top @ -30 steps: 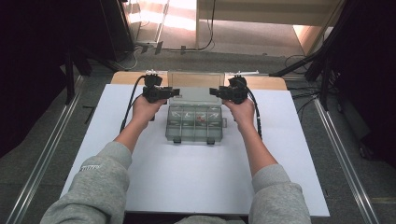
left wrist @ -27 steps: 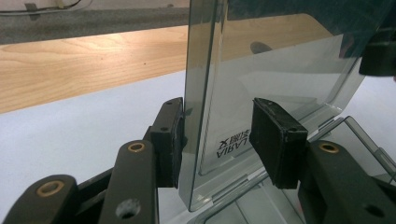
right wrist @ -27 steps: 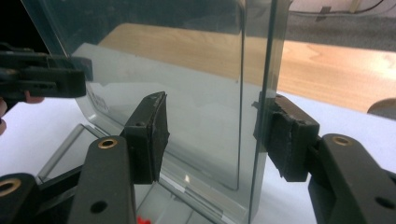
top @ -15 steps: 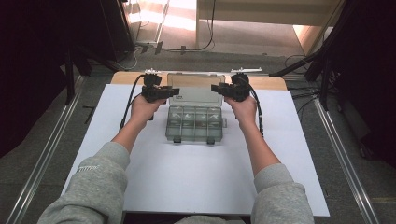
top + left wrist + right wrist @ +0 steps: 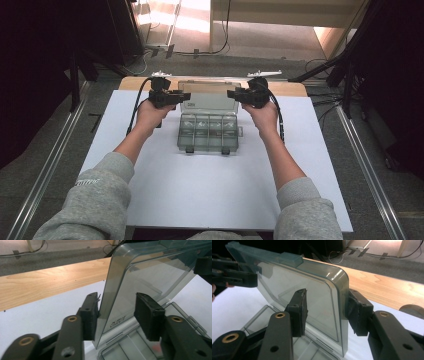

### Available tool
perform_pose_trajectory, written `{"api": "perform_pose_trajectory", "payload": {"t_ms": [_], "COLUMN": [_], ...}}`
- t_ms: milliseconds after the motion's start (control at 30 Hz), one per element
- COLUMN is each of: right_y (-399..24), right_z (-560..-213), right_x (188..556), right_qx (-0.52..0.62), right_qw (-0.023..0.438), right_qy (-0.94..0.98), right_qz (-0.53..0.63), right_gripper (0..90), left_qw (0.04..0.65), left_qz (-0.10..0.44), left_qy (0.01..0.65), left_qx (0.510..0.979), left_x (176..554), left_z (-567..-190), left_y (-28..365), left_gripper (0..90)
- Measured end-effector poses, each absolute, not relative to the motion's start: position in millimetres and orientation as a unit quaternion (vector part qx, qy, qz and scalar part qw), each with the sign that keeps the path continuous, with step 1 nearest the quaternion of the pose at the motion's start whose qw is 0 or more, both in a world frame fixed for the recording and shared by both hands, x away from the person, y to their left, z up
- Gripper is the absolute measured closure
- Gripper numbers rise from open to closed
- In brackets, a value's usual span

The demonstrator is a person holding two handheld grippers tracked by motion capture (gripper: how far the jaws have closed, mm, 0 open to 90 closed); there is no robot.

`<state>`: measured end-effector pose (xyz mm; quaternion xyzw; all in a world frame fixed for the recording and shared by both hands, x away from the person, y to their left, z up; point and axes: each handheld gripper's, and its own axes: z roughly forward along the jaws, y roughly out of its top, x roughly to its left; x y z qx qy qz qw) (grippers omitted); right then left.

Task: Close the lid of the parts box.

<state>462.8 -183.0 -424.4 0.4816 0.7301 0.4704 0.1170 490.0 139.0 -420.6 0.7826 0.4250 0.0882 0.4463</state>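
**Inspector:** Start in front of the box.

**Assistant:** A bare white sheet (image 5: 200, 200) lies in front of the box (image 5: 207, 135). The box stands on it, with two latches (image 5: 190, 149) on its front wall. It is clear plastic and I judge it light, stiff and slippery. It may crack if squeezed hard.

**Inspector:** Contents?

**Assistant:** The compartments (image 5: 197, 131) hold a few small bits (image 5: 215, 134), too small to name.

**Inspector:** The lid?

**Assistant:** The lid (image 5: 210, 96) stands upright at the back of the box. It is best taken by its side edges.

**Inspector:** Grippers?

**Assistant:** The left gripper (image 5: 117, 315) straddles the lid's left edge. Its jaws have just been opening: one pad touches, the other stands off. The right gripper (image 5: 327, 312) straddles the right edge. Its jaws have just been closing and are half wide, not clamping.

**Inspector:** Behind the box?

**Assistant:** The wooden table (image 5: 292, 89).
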Motion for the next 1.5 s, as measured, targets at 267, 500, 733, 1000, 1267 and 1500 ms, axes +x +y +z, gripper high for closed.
{"api": "perform_pose_trajectory", "payload": {"t_ms": [267,500,733,1000,1267,1500], "right_y": [-185,-187,-186,-187,-187,-187], "right_z": [-425,-428,-426,-426,-429,-428], "right_x": [458,454,450,445,438,433], "right_qx": [0.473,0.470,0.460,0.454,0.443,0.436], "right_qw": [0.116,0.114,0.121,0.112,0.120,0.116], "right_qy": [0.735,0.732,0.741,0.744,0.745,0.750], "right_qz": [0.472,0.480,0.474,0.477,0.484,0.484], "right_gripper": [56.4,56.7,56.8,55.9,54.6,53.2], "left_qw": [0.449,0.434,0.437,0.449,0.442,0.434], "left_qz": [0.086,0.087,0.080,0.066,0.070,0.065], "left_qy": [0.416,0.396,0.390,0.385,0.387,0.390], "left_qx": [0.786,0.804,0.807,0.804,0.806,0.809], "left_x": [486,479,473,467,456,452], "left_z": [-415,-413,-412,-411,-409,-410], "left_y": [141,137,143,151,160,167], "left_gripper": [41.7,34.4,34.4,34.4,35.1,38.5]}}
